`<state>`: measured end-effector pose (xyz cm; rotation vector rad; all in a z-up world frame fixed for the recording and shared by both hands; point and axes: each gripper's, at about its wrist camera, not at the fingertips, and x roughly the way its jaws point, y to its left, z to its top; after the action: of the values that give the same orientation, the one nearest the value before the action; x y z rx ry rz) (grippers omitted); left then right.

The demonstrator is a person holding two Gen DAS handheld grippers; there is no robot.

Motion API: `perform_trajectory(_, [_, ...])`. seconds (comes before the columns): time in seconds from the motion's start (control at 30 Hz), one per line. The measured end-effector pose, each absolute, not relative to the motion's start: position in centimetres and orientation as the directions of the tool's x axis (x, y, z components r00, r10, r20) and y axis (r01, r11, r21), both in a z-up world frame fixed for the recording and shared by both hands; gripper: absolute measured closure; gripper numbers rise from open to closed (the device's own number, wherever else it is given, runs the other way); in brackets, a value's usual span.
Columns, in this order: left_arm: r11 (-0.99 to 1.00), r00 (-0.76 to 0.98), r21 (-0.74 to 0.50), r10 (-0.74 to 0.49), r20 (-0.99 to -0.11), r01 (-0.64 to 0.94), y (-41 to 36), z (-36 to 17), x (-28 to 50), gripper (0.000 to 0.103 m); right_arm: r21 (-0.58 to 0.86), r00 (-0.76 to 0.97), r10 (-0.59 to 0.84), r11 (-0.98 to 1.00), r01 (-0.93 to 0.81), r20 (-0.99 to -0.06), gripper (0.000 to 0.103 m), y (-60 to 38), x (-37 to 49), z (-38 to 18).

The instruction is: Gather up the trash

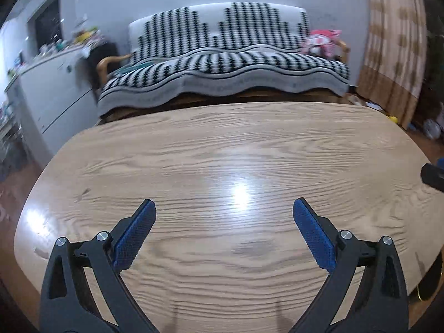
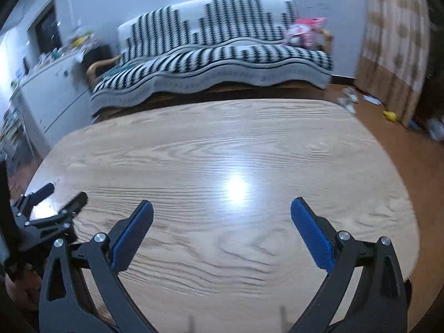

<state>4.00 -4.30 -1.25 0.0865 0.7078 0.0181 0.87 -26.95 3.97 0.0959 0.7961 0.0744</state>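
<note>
Both views look across a light wooden table (image 1: 222,149) whose top bears no trash that I can see. My left gripper (image 1: 224,208) hangs over the near part of the table, open wide, nothing between its blue pads (image 1: 133,238). My right gripper (image 2: 222,208) is also open wide above the wooden table (image 2: 222,144), with nothing between its fingers. In the right wrist view the left gripper (image 2: 65,194) shows at the left edge, open. The tip of the right gripper's finger (image 1: 433,176) pokes into the left wrist view at the right edge. Both pictures are motion-blurred.
Behind the table stands a sofa (image 1: 222,63) under a black-and-white patterned cover, with a pink plush toy (image 1: 323,41) at its right end. A white cabinet (image 1: 52,83) with clutter stands left. A curtain (image 1: 394,41) hangs right. Small items (image 2: 348,98) and a yellow toy (image 2: 390,115) lie on the floor.
</note>
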Motion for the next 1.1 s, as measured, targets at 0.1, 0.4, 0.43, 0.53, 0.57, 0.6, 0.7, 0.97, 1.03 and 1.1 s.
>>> perform_trajectory(0.1, [0.997, 0.753, 0.072, 0.059, -0.655, -0.016, -1.2, -1.5, 4.4, 0.007, 0.110, 0.674, 0.113, 0.993, -0.048, -0.730, 0.007, -24.2, 2.8, 2.7])
perform_trajectory(0.4, [0.999, 0.743, 0.037, 0.029, -0.668, -0.006, 1.3, -2.1, 5.8, 0.007, 0.113, 0.648, 0.085, 0.994, 0.001, -0.757, 0.007, -23.0, 5.5, 0.4])
perform_trajectory(0.43, [0.999, 0.743, 0.035, 0.025, -0.669, -0.001, 1.2, -2.1, 5.8, 0.007, 0.115, 0.649, 0.085, 0.993, 0.004, -0.756, 0.007, -23.3, 5.5, 0.4])
perform_trajectory(0.53, [1.000, 0.741, 0.019, 0.007, -0.671, 0.008, 1.1, -2.0, 5.7, 0.007, 0.121, 0.651, 0.080, 0.992, 0.018, -0.755, 0.007, -23.8, 5.5, 0.4])
perform_trajectory(0.57, [1.000, 0.740, 0.018, 0.004, -0.673, 0.011, 0.9, -2.0, 5.7, 0.007, 0.124, 0.649, 0.082, 0.992, 0.020, -0.757, 0.007, -23.6, 5.6, 0.2])
perform_trajectory(0.6, [1.000, 0.740, 0.018, 0.004, -0.672, 0.010, 0.9, -2.0, 5.7, 0.007, 0.127, 0.647, 0.083, 0.992, 0.021, -0.758, 0.007, -23.7, 5.7, 0.2])
perform_trajectory(0.7, [1.000, 0.741, 0.015, 0.001, -0.671, 0.012, 0.8, -2.0, 5.7, 0.007, 0.127, 0.644, 0.086, 0.992, 0.017, -0.760, 0.007, -23.6, 5.8, 0.1])
perform_trajectory(0.97, [1.000, 0.739, 0.009, 0.000, -0.674, 0.009, 0.7, -2.0, 5.6, 0.007, 0.120, 0.639, 0.085, 0.993, 0.011, -0.764, 0.007, -23.5, 5.5, 0.0])
perform_trajectory(1.03, [1.000, 0.736, 0.003, -0.002, -0.676, 0.006, 0.5, -2.0, 5.5, 0.007, 0.132, 0.640, 0.095, 0.991, 0.011, -0.763, 0.007, -23.7, 5.4, 0.0])
perform_trajectory(1.1, [1.000, 0.736, 0.005, 0.000, -0.677, 0.005, 0.4, -2.0, 5.5, 0.007, 0.138, 0.641, 0.097, 0.990, 0.014, -0.761, 0.007, -23.9, 5.4, 0.1])
